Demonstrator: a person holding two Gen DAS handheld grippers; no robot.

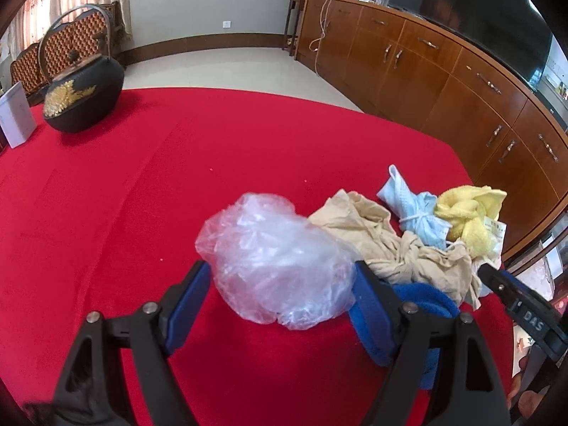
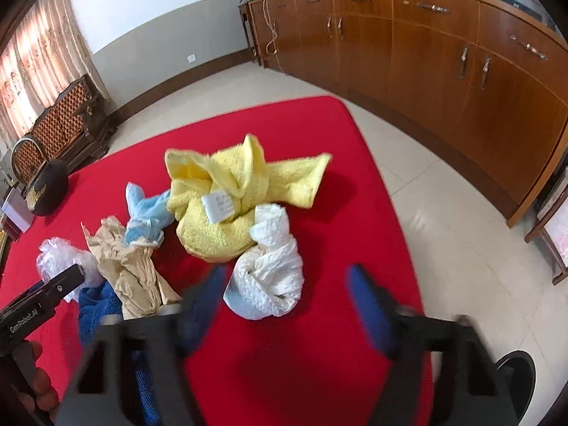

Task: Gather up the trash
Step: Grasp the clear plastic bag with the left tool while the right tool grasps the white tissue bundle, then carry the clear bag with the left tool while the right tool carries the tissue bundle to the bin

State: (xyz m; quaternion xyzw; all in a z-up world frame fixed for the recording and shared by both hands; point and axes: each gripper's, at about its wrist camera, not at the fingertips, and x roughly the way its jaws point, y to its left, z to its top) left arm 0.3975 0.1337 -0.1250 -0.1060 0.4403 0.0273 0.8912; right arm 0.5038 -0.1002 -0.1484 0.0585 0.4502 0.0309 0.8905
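Observation:
A crumpled clear plastic bag (image 1: pixel 269 241) lies on the red table (image 1: pixel 124 213), between the fingers of my open left gripper (image 1: pixel 280 266), whose pads sit at its two sides. In the right wrist view my right gripper (image 2: pixel 287 271) is blurred and open around a white paper wad (image 2: pixel 266 284); its right finger stands clear of the wad. Around these lie a beige crumpled paper (image 1: pixel 372 234), a light blue cloth (image 2: pixel 147 213), a yellow towel (image 2: pixel 220 206) and a blue cloth (image 1: pixel 426 301). Part of the right gripper's body (image 1: pixel 514 301) shows at the left view's right edge.
A black teapot (image 1: pixel 81 99) and a white box (image 1: pixel 16 117) stand at the table's far left. A long wooden cabinet (image 1: pixel 443 81) runs along the right wall. A dark round bin (image 2: pixel 518 380) sits on the floor beside the table's near right edge.

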